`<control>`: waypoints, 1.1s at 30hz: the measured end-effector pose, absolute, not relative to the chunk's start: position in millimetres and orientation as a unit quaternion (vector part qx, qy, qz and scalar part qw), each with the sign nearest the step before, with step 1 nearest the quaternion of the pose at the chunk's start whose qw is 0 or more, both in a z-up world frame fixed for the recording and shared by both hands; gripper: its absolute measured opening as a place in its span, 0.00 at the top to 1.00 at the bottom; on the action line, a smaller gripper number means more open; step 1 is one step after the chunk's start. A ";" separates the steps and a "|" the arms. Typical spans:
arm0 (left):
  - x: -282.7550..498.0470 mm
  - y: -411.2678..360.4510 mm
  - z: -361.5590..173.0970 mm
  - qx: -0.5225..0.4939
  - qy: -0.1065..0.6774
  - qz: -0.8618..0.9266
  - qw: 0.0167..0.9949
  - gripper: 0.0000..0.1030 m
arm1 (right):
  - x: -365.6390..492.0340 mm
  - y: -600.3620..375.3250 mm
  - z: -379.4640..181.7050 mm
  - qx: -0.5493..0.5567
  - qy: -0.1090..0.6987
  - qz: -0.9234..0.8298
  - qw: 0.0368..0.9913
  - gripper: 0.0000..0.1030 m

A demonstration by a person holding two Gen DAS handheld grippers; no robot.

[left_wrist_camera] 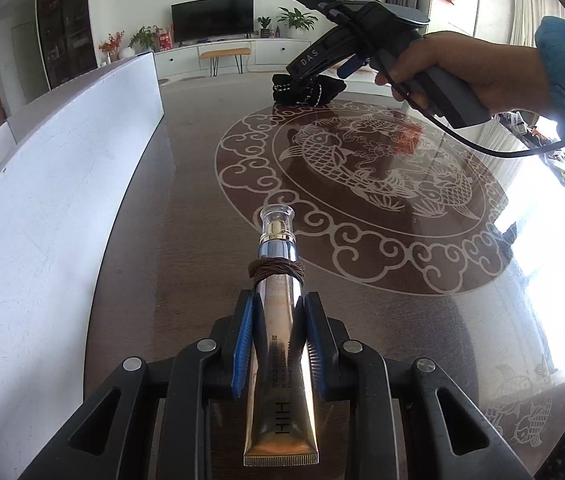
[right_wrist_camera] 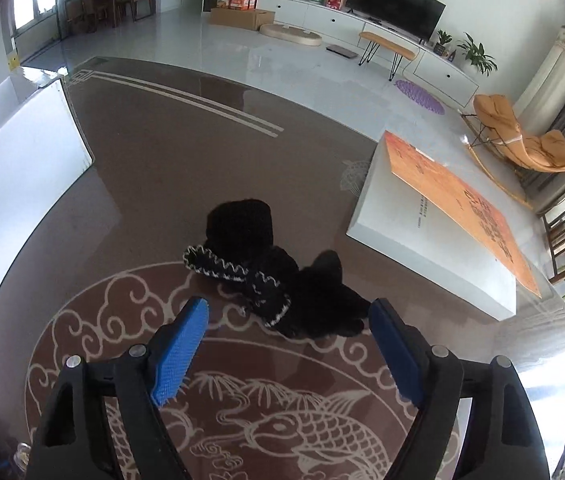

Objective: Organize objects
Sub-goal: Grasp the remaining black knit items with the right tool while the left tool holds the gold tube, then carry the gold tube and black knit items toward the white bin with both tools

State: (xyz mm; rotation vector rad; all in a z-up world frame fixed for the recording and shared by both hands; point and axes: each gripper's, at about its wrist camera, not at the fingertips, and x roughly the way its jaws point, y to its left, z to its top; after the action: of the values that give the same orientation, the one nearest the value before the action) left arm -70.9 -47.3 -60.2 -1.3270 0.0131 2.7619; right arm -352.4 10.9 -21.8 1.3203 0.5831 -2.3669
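My left gripper (left_wrist_camera: 278,312) is shut on a gold cream tube (left_wrist_camera: 280,364) with a silver neck and clear cap; a brown hair tie (left_wrist_camera: 277,271) is wound round the tube's neck. The tube points forward, a little above the brown table. My right gripper (right_wrist_camera: 288,316) is open and empty, just short of a black knitted glove pair (right_wrist_camera: 266,272) with white zigzag trim lying on the table. The left wrist view shows the right gripper's body (left_wrist_camera: 346,44) held above the black gloves (left_wrist_camera: 306,90).
A white board (left_wrist_camera: 54,184) stands along the table's left side and also shows in the right wrist view (right_wrist_camera: 14,168). A thick white book with an orange cover (right_wrist_camera: 454,220) lies at the right. The glass table (left_wrist_camera: 186,200) has a fish pattern (left_wrist_camera: 362,168).
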 end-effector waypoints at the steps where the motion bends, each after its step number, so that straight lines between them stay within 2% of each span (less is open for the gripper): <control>1: -70.8 -47.3 -60.2 -0.433 0.005 0.901 0.039 0.76 | -356.7 4.3 -24.9 0.468 0.204 -0.841 0.181 0.19; 3: -70.1 -47.2 -60.2 -0.433 0.007 0.901 0.038 0.76 | -367.3 -7.6 -37.2 0.481 0.204 -0.836 0.170 0.20; 4: -70.2 -47.2 -60.1 -0.433 0.007 0.901 0.037 0.76 | -371.9 -11.5 -46.1 0.494 0.213 -0.828 0.162 0.28; 6: -68.4 -47.2 -59.4 -0.433 0.008 0.901 0.037 0.76 | -378.7 -7.5 -46.9 0.499 0.189 -0.830 0.161 0.57; 7: -68.3 -47.2 -59.5 -0.433 0.008 0.901 0.037 0.76 | -381.9 -4.3 -47.0 0.508 0.180 -0.828 0.155 0.59; 10: -67.5 -47.4 -58.9 -0.433 0.008 0.901 0.037 0.76 | -377.3 5.8 -47.8 0.513 0.197 -0.823 0.146 0.59; 19: -68.2 -47.0 -59.5 -0.433 0.008 0.901 0.037 0.76 | -310.4 75.4 -48.3 0.541 0.152 -0.815 0.138 0.59; 28: -68.3 -46.9 -59.6 -0.433 0.008 0.901 0.037 0.76 | -173.9 142.5 -48.6 0.510 0.105 -0.851 0.069 0.58; 33: -68.5 -46.9 -59.6 -0.433 0.008 0.901 0.037 0.76 | -89.8 140.3 -49.6 0.476 0.070 -0.876 0.019 0.58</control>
State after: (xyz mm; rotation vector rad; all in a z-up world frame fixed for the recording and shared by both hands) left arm -68.5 -46.9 -59.6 -1.3291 0.0255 2.7648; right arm -89.8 140.3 -49.6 1.4786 0.2180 -2.7206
